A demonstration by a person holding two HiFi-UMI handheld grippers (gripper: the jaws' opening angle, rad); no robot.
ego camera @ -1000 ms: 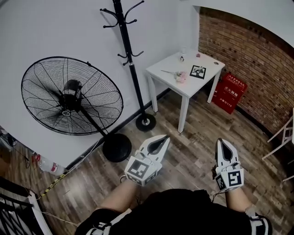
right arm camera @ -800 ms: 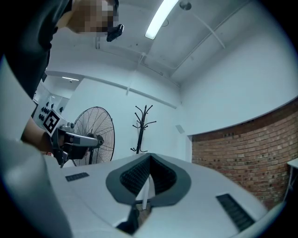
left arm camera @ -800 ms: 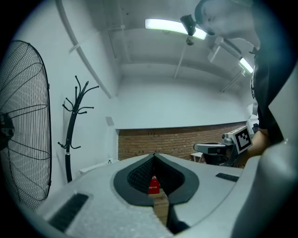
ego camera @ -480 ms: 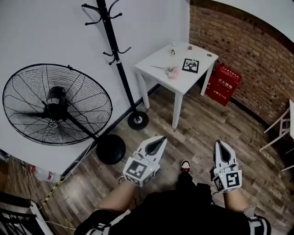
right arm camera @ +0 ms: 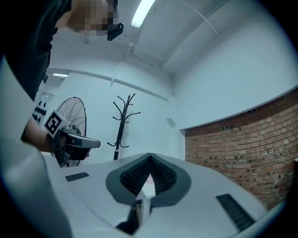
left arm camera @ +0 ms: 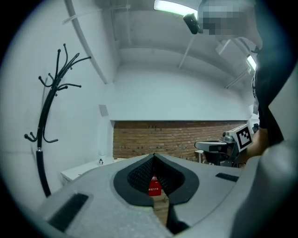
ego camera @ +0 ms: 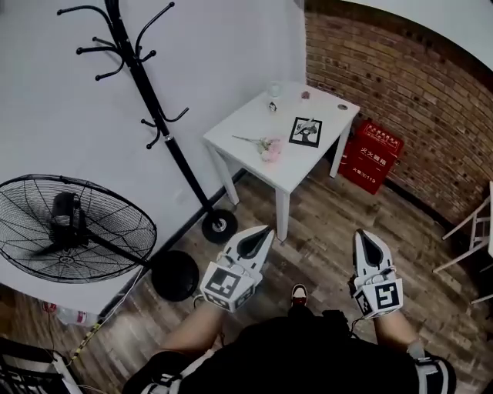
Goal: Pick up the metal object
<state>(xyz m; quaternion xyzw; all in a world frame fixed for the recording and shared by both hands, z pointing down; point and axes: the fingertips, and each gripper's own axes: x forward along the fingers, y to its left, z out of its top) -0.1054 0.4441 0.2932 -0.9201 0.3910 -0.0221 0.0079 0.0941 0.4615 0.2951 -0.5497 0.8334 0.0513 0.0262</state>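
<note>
Metal object cannot be singled out: the small items (ego camera: pixel 274 91) on the table are too tiny to identify. A black wire-cage floor fan (ego camera: pixel 69 231) stands leftmost, then a black coat stand (ego camera: pixel 166 138), a white square table (ego camera: pixel 246 123) and a red box (ego camera: pixel 370 156) against the brick wall. Nearer, the left gripper (ego camera: pixel 262 231) and right gripper (ego camera: pixel 362 234) are both closed and empty, well apart from the table.

Sparsely furnished indoor room, reading as an office or studio corner rather than a home. Noted: plain white walls meeting a brick wall (ego camera: pixel 400 85), wood-plank floor (ego camera: pixel 331 223), and ceiling strip lights (left arm camera: pixel 172 6). Furnishings are a coat stand (ego camera: pixel 146 115), pedestal fan (ego camera: pixel 69 231), small white table (ego camera: pixel 246 123) and a red box (ego camera: pixel 371 156) on the floor.
</note>
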